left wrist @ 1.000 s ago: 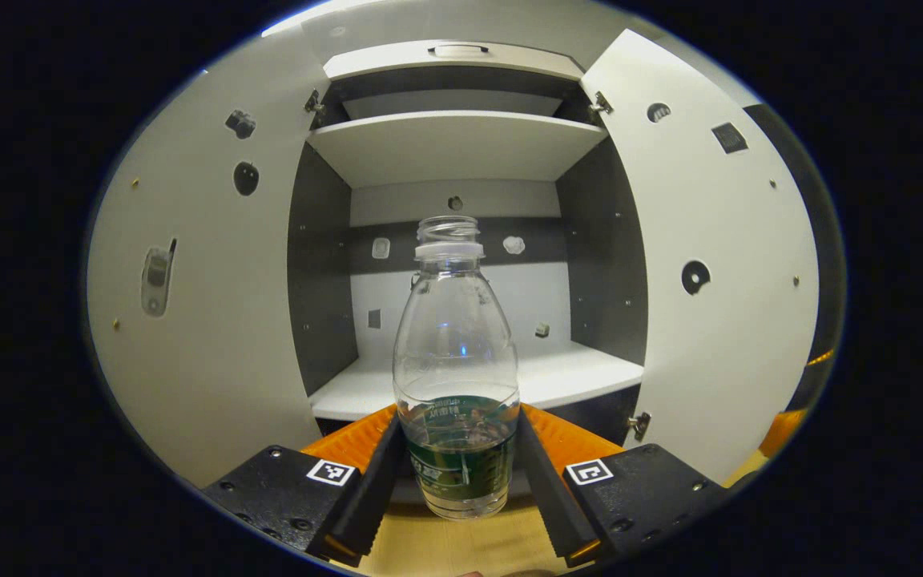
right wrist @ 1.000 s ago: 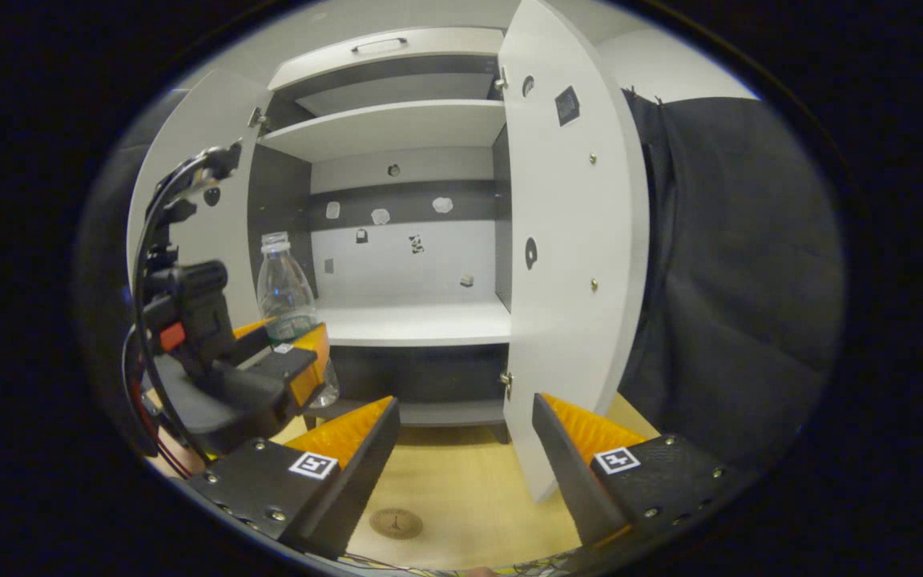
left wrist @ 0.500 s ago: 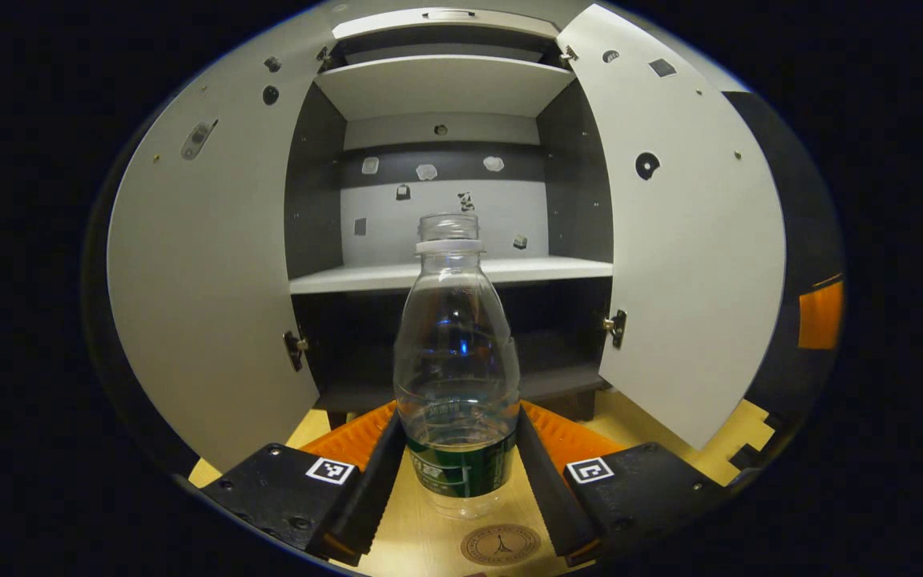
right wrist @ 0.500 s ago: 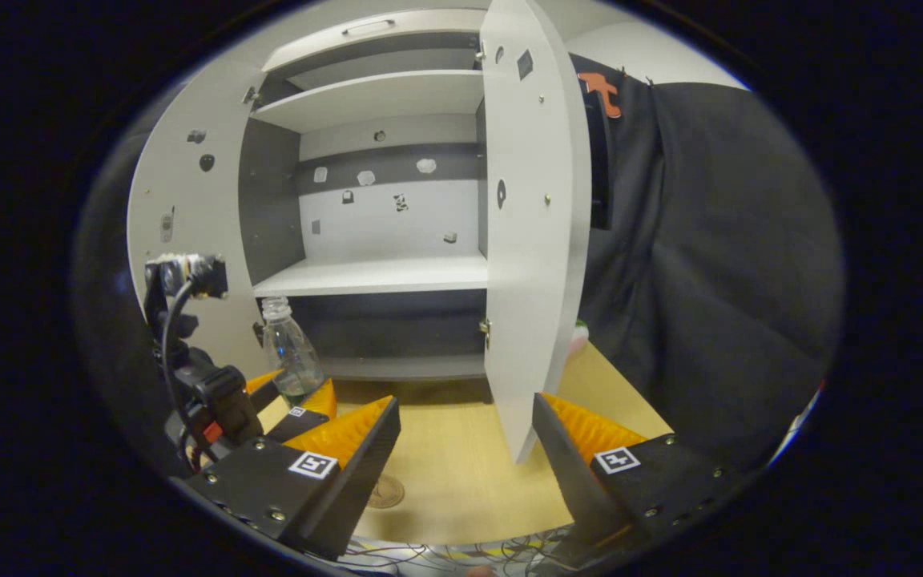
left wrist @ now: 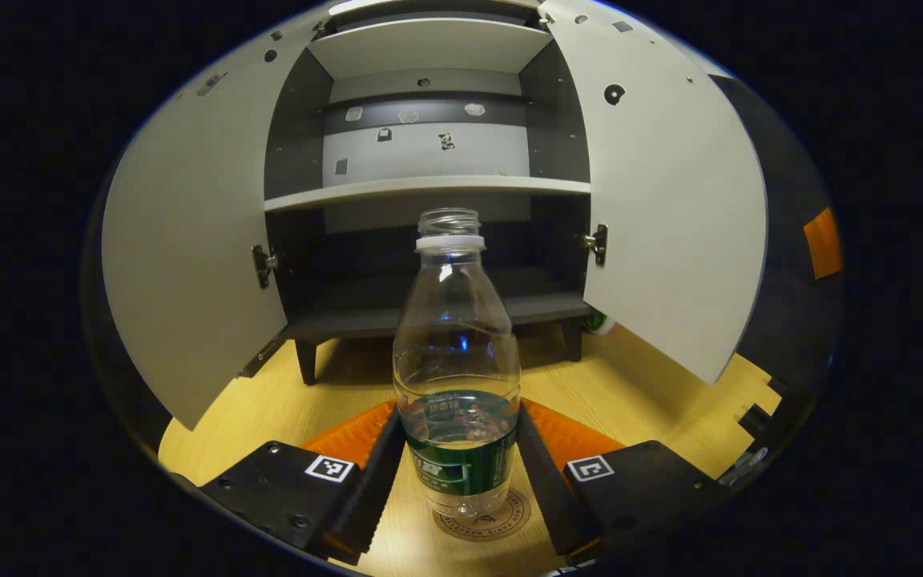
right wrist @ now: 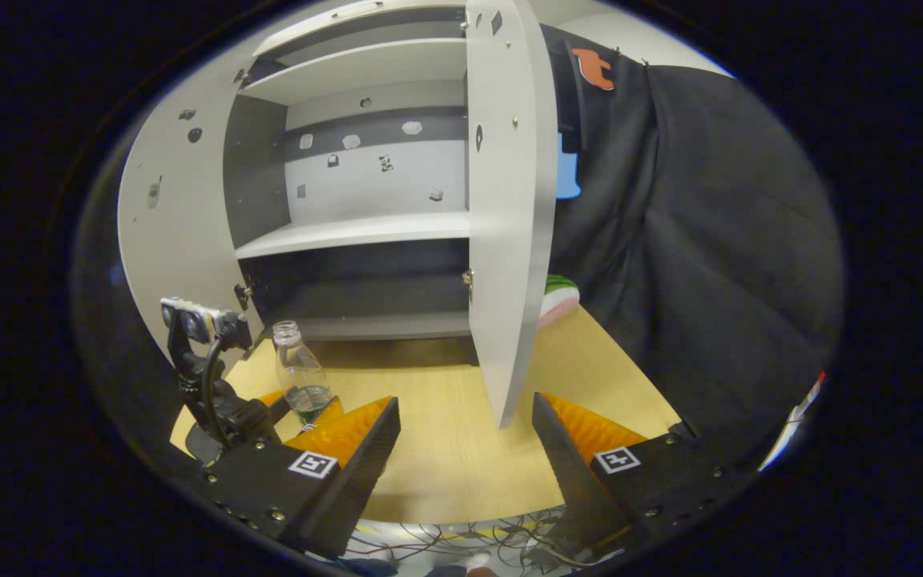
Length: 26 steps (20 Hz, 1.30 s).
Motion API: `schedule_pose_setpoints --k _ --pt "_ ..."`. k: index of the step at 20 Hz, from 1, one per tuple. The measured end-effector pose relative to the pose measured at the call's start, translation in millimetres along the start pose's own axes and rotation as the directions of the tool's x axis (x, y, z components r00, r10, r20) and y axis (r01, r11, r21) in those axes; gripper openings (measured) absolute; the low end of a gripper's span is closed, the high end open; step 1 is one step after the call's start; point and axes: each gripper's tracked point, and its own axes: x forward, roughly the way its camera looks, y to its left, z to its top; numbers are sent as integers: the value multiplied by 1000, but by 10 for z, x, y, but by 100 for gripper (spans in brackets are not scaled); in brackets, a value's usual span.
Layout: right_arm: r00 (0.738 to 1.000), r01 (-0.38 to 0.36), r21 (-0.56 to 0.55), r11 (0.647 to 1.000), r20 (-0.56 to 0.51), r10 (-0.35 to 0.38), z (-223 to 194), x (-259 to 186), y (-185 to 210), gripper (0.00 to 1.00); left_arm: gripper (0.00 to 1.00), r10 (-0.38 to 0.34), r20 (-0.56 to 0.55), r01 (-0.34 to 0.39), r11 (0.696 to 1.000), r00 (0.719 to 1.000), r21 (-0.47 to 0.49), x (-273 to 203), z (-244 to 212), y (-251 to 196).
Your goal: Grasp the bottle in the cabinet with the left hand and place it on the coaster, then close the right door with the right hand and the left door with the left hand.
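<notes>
The left gripper (left wrist: 461,473) grasps the bottle (left wrist: 457,377) low on its body, both fingers pressing the labelled part, which keeps the open neck upright and the little water inside level. The bottle is out of the cabinet (left wrist: 429,184) and directly over the coaster (left wrist: 484,519) on the worktop (left wrist: 333,385); its base looks to be at or just above the disc, and I cannot tell whether it touches. Holding low leaves the base free to settle flat.

The right gripper (right wrist: 465,445) is released, jaws spread, holding nothing, and hovers near the free edge of the right door (right wrist: 501,208), a sensible spot from which to push it shut next. Both doors, the left door (left wrist: 189,240) too, stand wide open.
</notes>
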Motion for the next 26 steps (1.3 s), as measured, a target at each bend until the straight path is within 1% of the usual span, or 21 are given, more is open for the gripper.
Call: schedule_pose_setpoints --k 3,6,8,10,12,14,16,19,23,24,26 --pt "1000 -4 -11 1000 -25 4 -100 41 0 99 82 -12 -29 13 1000 1000 7 46 -228 -85" --pt "999 -11 -14 1000 -44 10 -157 75 -3 100 82 -13 -41 14 1000 999 16 91 -393 -108" --pt "999 -11 -20 1000 -52 10 -180 78 -16 100 82 -19 -6 19 1000 1000 22 138 -353 -134" --pt "998 -14 -18 1000 -62 13 -214 82 -34 100 82 0 -20 1 1000 1000 28 123 -387 -96" --pt "997 -15 -9 1000 -70 14 -243 94 -54 100 82 3 -29 -2 1000 1000 11 108 -398 -114" --pt "997 -20 5 1000 -71 21 -230 98 -62 100 82 5 -46 -4 1000 999 24 51 -455 -122" --pt "997 -26 13 1000 -66 26 -210 100 -47 99 82 1 -47 0 1000 999 27 -16 -485 -126" --pt "997 -32 16 999 -69 33 -232 95 -39 100 82 -2 -55 2 1000 998 9 -115 -543 -118" --pt "996 -38 38 999 -79 41 -285 63 -21 100 83 -16 -62 16 1000 998 7 -132 -567 -120" --pt "996 -38 37 999 -80 41 -324 38 -72 99 83 -15 -61 16 1000 998 8 -131 -554 -110" --pt "996 -40 38 998 -83 43 -340 12 -71 100 83 -23 -53 23 1000 998 9 -141 -523 -125"
